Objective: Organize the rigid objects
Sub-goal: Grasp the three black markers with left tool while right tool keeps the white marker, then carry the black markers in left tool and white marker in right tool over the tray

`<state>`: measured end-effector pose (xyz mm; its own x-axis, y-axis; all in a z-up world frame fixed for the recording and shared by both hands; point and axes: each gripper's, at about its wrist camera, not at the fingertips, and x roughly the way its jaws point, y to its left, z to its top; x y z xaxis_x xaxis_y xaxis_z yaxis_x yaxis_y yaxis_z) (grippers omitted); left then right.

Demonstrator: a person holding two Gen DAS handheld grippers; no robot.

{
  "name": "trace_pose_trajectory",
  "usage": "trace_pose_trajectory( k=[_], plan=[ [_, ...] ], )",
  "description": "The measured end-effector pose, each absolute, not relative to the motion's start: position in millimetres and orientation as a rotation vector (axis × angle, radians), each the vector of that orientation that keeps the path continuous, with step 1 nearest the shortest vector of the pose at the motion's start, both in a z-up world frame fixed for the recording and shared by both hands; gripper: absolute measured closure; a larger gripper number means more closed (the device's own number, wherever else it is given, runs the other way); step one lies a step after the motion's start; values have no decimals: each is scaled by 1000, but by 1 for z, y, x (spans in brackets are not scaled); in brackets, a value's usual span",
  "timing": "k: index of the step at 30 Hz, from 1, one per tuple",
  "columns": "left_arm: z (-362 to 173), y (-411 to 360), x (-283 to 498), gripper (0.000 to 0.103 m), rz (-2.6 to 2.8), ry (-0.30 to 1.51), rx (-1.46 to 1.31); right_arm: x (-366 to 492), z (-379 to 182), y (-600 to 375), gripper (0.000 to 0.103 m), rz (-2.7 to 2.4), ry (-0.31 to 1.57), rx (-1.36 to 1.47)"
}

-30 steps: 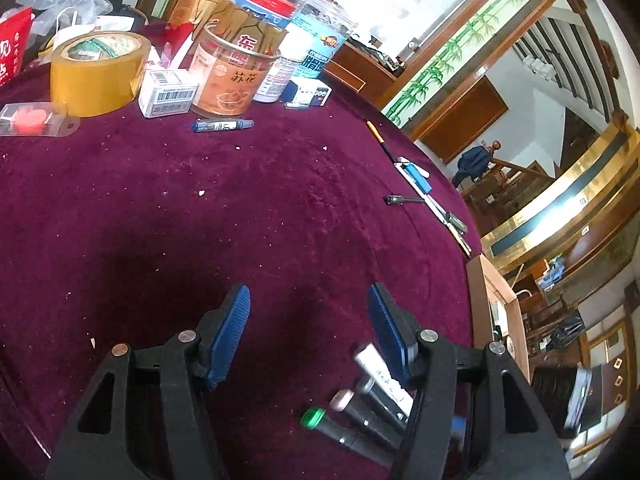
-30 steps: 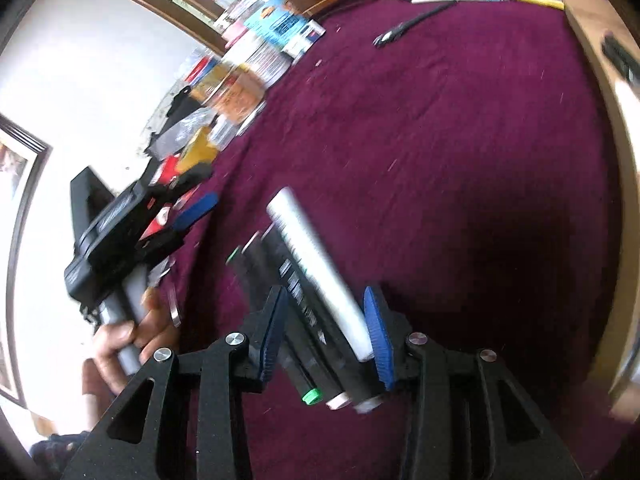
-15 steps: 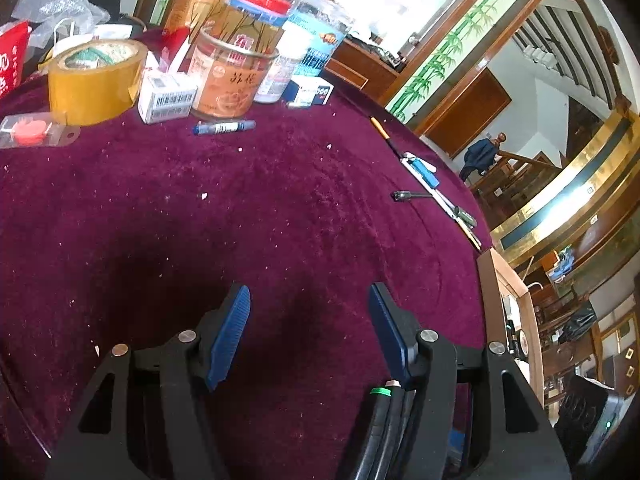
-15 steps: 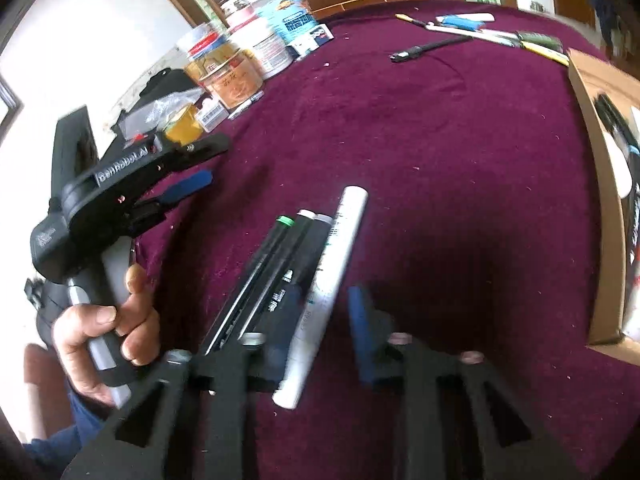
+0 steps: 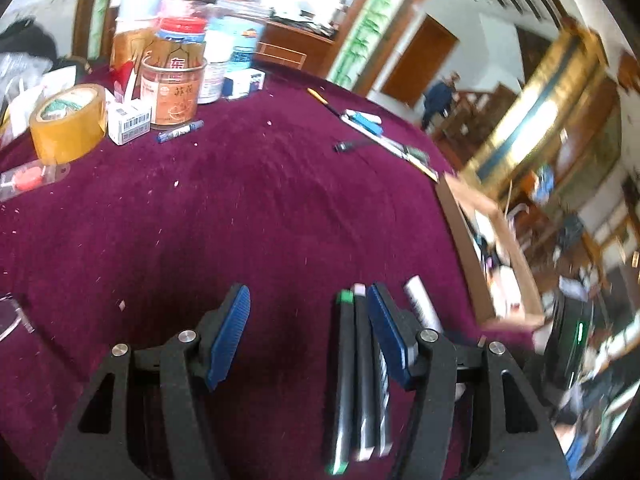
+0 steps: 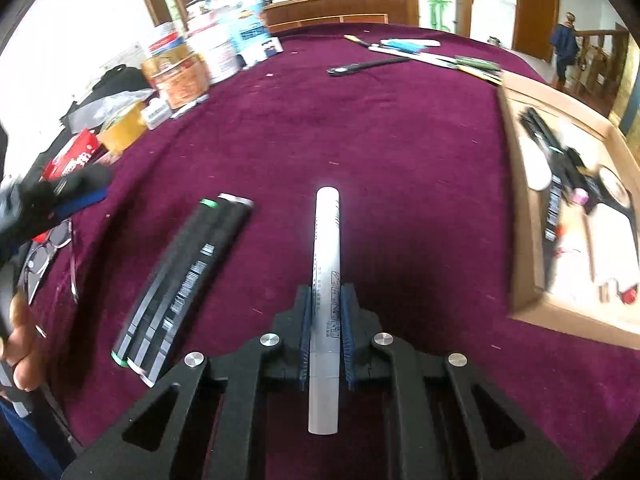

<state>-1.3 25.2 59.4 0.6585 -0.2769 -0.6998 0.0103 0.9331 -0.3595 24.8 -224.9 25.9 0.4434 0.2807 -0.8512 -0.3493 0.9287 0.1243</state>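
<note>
The right gripper is pinching the white marker lengthwise, pointing it across the maroon tablecloth. The left gripper is hovering low with jaws spread wide, black markers lying bundled just beside it.

A lived-in home: ahead of the grippers, a maroon tablecloth crowded with jars and tape, a wooden staircase far right.

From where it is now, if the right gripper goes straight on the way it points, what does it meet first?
Probably nothing soon: ahead of the right gripper, shut on the white marker, lies bare purple cloth. The black pen comes first, far off; depth is unclear.
</note>
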Motion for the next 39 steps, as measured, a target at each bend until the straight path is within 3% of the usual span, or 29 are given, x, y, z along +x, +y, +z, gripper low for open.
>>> trace_pose_trajectory(
  k=[2, 3, 5, 10, 22, 31, 39],
  plan=[
    [55, 15, -10, 46, -218, 861, -278, 25, 25, -233, 91, 414, 1045, -71],
    [50, 10, -13, 56, -242, 881, -254, 23, 25, -235, 91, 422, 1039, -76],
    [40, 3, -12, 63, -258, 944, -219, 21, 25, -234, 91, 427, 1030, -99],
    [31, -12, -10, 63, -302, 1001, -141, 26, 23, -233, 91, 451, 1027, -86],
    [18, -49, 5, 80, -267, 1025, 110, 24, 22, -239, 89, 519, 1007, -80],
    [16, -51, 5, 80, -239, 990, 110, 18, 21, -224, 71, 550, 991, -170],
    [14, -55, 2, 79, -229, 959, 133, 20, 20, -227, 71, 533, 993, -128]
  ],
)
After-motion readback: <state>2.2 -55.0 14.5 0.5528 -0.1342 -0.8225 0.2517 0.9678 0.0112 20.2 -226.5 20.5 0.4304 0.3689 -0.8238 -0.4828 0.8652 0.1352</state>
